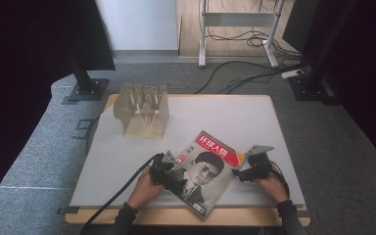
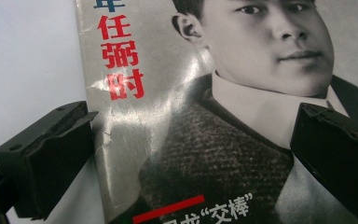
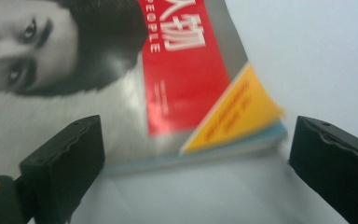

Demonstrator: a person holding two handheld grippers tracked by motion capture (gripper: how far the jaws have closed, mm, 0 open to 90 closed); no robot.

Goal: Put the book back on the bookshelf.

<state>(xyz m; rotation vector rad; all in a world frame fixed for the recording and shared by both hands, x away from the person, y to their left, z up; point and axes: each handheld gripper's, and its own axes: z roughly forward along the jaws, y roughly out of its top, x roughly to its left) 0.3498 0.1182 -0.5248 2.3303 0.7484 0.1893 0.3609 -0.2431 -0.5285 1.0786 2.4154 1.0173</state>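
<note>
Lying flat on the table (image 1: 235, 122): magazine (image 1: 206, 169), cover up, near its front edge | left gripper (image 1: 169, 177): jaws spread wide, straddling the magazine's left edge, over the cover | right gripper (image 1: 242, 172): jaws spread, just beside the magazine's right corner | wooden rack (image 1: 142, 111): well behind the magazine, standing.

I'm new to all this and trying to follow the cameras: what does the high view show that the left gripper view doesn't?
High view alone: the wooden rack at the table's far left, the right gripper, both hands and the floor cables. Left gripper view alone: the cover's creased, glossy surface close up, between the left gripper's open jaws. Both share the magazine on the white tabletop.
</note>
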